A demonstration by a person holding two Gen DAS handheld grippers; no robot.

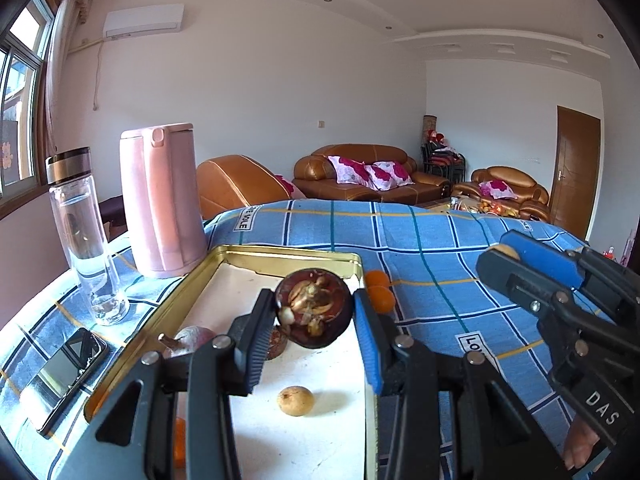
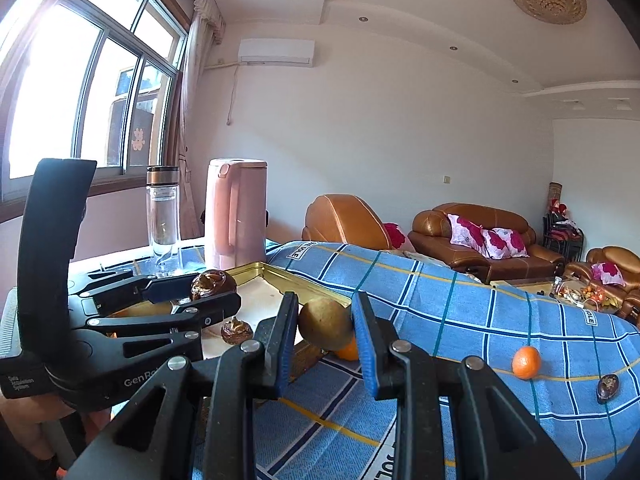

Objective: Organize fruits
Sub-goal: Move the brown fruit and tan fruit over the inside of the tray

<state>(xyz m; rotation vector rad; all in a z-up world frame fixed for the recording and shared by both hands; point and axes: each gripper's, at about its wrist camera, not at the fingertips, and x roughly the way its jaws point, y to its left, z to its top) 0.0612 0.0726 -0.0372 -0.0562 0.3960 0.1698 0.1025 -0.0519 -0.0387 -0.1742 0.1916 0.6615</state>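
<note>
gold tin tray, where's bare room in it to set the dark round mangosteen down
The gold tin tray has bare white floor at its far end by the rim, and between the small tan fruit and held dark round mangosteen. The left side is crowded.

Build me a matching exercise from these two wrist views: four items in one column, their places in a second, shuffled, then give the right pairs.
Items
1. dark purple mangosteen
2. round tan-green fruit
3. small tan longan
4. black smartphone

Places
A. lying on the white floor of the gold metal tray
B. between the fingers of the right gripper
C. flat on the blue checked tablecloth, left of the tray
D. between the fingers of the left gripper, above the tray

Pairs: 1-D, 2-B, 3-A, 4-C
</note>
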